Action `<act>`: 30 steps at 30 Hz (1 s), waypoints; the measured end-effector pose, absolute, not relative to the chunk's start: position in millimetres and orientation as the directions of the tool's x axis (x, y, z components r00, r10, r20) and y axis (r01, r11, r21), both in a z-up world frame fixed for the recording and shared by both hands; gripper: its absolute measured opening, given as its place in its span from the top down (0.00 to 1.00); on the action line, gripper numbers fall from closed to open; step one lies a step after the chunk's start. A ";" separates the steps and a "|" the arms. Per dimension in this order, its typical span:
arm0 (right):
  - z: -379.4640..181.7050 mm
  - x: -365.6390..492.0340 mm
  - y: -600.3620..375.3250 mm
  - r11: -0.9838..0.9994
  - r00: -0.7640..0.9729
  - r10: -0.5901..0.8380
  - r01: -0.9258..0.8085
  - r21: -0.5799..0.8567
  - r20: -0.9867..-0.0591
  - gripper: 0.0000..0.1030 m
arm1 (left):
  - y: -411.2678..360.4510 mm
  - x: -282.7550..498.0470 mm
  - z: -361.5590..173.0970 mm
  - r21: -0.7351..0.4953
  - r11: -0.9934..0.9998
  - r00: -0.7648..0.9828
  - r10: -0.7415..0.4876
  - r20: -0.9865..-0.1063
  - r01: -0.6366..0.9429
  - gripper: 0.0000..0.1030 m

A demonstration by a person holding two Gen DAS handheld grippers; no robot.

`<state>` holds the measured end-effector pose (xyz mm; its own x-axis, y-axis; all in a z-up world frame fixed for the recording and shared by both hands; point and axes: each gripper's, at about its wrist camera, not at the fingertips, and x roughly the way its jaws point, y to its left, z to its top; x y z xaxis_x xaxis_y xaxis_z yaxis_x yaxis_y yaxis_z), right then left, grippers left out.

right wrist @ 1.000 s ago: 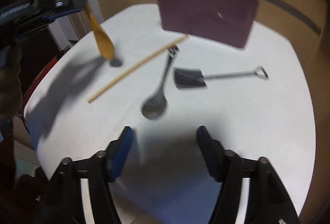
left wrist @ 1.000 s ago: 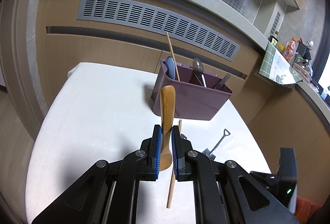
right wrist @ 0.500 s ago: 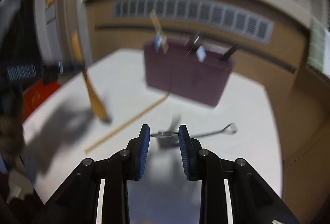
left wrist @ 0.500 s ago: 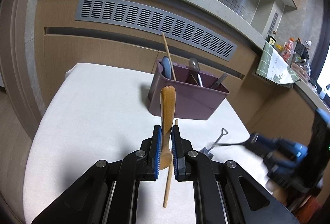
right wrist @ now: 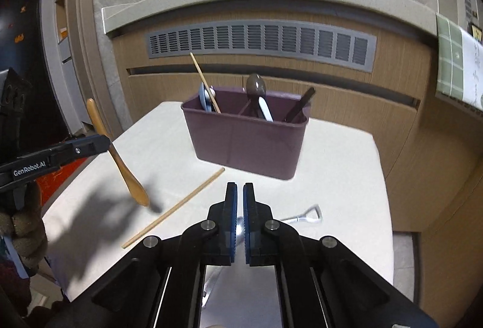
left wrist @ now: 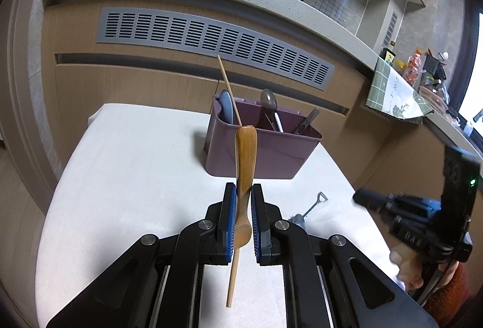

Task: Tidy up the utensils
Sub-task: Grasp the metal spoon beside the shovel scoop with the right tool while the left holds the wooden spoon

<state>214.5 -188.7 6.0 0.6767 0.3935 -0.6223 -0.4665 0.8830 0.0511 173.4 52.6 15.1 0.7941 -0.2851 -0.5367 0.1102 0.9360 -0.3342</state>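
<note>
**Hazards**

- The left gripper [left wrist: 243,187] is clamped on the spoon [left wrist: 245,159] at mid-handle. The bowl hangs down and the handle end points up toward the bin [left wrist: 271,155] at 12 o'clock. The grasp covers a narrow, smooth section, so the spoon may pivot or slip if it is swung quickly.
- The spoon is clear of the counter [left wrist: 135,177]. If it is carried too low, it is likely to strike the bin's near wall. This could push the bin back or tip it.
- The bin's left compartment already holds a blue utensil and a leaning stick. An insertion there may jam against them.
- A second stick [left wrist: 233,276] lies on the counter beneath the left gripper, running toward 6 o'clock. A low pass could roll it off the counter.
- The right gripper [right wrist: 238,186] is almost closed, with only a thin slit left. A silver piece shows in the slit, and it cannot be determined whether that piece is gripped. The shovel [right wrist: 302,217] lies just beside it at 3 o'clock. A partial pinch may drop or drag it.

**Change from earlier frames**

- One second ago the right gripper was wide open above a metal spoon and the shovel. Its jaws are now nearly together.
- The left gripper's hold on the spoon is unchanged.
- The right gripper now appears in the left view at 3 o'clock.
</note>
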 end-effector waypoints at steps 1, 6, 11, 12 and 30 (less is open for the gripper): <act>1.0 217.1 -187.8 0.875 0.646 0.404 -0.479 0.068 -0.648 0.94 | 52.7 174.4 13.7 -0.337 0.935 0.791 -0.287 -0.541 0.108 0.90; -44.2 238.0 -186.6 0.860 0.499 0.460 -0.455 0.230 -0.734 0.85 | 51.2 175.6 7.8 -0.346 0.932 0.778 -0.296 -0.554 0.109 0.90; -76.7 261.8 -176.0 0.911 0.485 0.381 -0.339 0.233 -0.787 0.77 | 53.7 176.1 3.8 -0.357 0.929 0.773 -0.300 -0.560 0.102 0.90; -80.1 264.2 -174.3 0.905 0.467 0.399 -0.338 0.258 -0.789 0.77 | 54.2 175.9 3.2 -0.358 0.928 0.772 -0.300 -0.560 0.100 0.90; -87.9 261.9 -149.5 0.933 0.531 0.288 -0.342 0.110 -0.797 0.66 | 56.0 173.2 -4.8 -0.375 0.922 0.764 -0.309 -0.567 0.095 0.90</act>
<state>261.9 -149.5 -87.9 0.5307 0.2884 -0.7970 -0.3418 0.9333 0.1101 173.2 56.0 -4.8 0.7639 -0.3089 -0.5666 0.0947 0.9222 -0.3751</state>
